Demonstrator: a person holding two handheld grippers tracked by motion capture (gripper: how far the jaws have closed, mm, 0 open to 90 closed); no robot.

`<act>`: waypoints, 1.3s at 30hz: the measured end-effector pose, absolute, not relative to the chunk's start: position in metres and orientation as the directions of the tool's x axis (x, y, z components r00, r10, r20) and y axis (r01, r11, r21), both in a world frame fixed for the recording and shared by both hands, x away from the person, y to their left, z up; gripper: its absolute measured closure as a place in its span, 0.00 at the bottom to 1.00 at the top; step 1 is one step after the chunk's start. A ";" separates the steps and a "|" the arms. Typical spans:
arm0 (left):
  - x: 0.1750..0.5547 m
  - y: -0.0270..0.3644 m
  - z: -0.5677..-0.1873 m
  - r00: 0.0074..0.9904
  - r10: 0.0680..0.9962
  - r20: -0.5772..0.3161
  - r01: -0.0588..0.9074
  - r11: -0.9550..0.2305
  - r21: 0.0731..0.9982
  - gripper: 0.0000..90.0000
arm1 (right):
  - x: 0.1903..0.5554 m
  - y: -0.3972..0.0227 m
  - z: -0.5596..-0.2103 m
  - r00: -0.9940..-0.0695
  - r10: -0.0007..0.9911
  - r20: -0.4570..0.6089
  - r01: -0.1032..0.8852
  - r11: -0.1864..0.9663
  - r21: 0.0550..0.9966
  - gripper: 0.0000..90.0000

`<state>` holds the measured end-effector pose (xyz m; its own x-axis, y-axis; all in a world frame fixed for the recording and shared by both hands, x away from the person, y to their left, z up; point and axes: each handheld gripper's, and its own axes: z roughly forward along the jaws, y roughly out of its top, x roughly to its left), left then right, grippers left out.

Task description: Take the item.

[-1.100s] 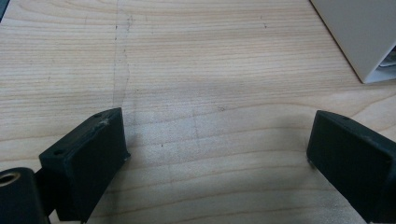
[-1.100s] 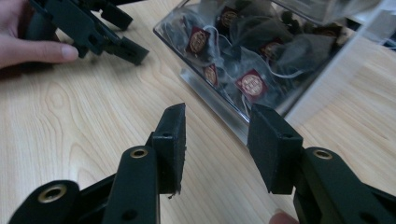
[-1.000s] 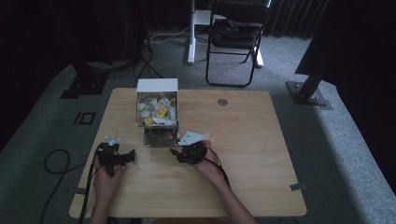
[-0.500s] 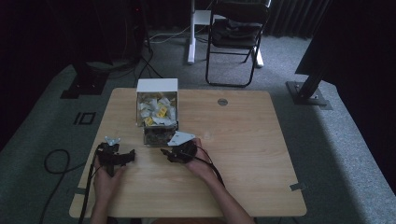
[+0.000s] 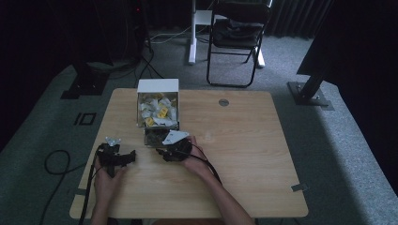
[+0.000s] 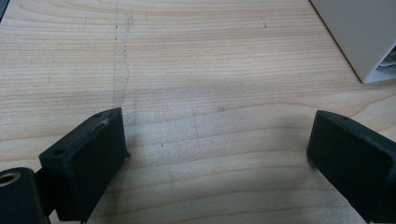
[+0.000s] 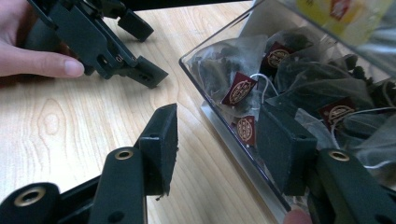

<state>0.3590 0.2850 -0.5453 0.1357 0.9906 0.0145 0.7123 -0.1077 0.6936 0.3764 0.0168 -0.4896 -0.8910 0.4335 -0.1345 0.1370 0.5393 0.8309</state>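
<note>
- The clear plastic tray [image 7: 261, 140] held tea bags [image 7: 243, 88] of dark leaf in see-through mesh, each on a white string with a dark red paper tag [image 7: 239, 87]; the tags carried a round gold emblem, but its lettering was too small to read.
- Above the tray, yellow sachets [image 7: 341, 11] showed a red mark, likewise unreadable.
- In the high view the tray [image 5: 155, 137] sat against the near side of a white box [image 5: 158, 86] stacked with white and yellow packets [image 5: 158, 111], left of the table's middle, nearer its far edge than its near one.
- The right gripper [image 7: 219, 140] had its jaws spread; they had just been opening, one jaw over bare wood and the other at the tray's clear front wall, with the wall's corner between them and neither pad pressing on it.
- Against the earlier frames, the right gripper [image 5: 172, 149] had slid left along the table [image 5: 244, 154] and now lay just in front of the tray.
- The left gripper [image 6: 217, 154] had jaws wide apart over bare wood, nothing between them, a corner of the white box [image 6: 359, 32] at the upper right.
- The left gripper [image 5: 114, 157] had kept its place near the table's left edge.
</note>
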 end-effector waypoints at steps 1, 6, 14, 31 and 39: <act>0.359 0.285 -0.545 0.136 0.991 0.014 0.713 -0.108 0.693 0.06 | 0.377 0.018 -0.491 -0.891 0.433 -0.136 0.136 0.542 0.829 0.54; 0.359 0.285 -0.545 0.136 0.991 0.015 0.713 -0.108 0.693 0.06 | 0.376 0.021 -0.494 -0.897 0.422 -0.132 0.138 0.553 0.822 0.54; 0.359 0.285 -0.545 0.137 0.991 0.015 0.713 -0.109 0.693 0.06 | 0.375 0.018 -0.491 -0.909 0.402 -0.112 0.144 0.555 0.820 0.58; 0.359 0.285 -0.545 0.136 0.991 0.015 0.713 -0.108 0.693 0.06 | 0.362 0.018 -0.482 -0.897 0.424 -0.126 0.129 0.522 0.843 0.64; 0.359 0.285 -0.545 0.136 0.991 0.015 0.714 -0.109 0.692 0.06 | 0.362 0.027 -0.477 -0.880 0.455 -0.134 0.128 0.501 0.856 0.69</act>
<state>0.3589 0.2851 -0.5451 0.1364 0.9905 0.0149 0.7136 -0.1087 0.6921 0.3622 0.0269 -0.4769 -0.8805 0.4546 -0.1345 0.1281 0.5013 0.8557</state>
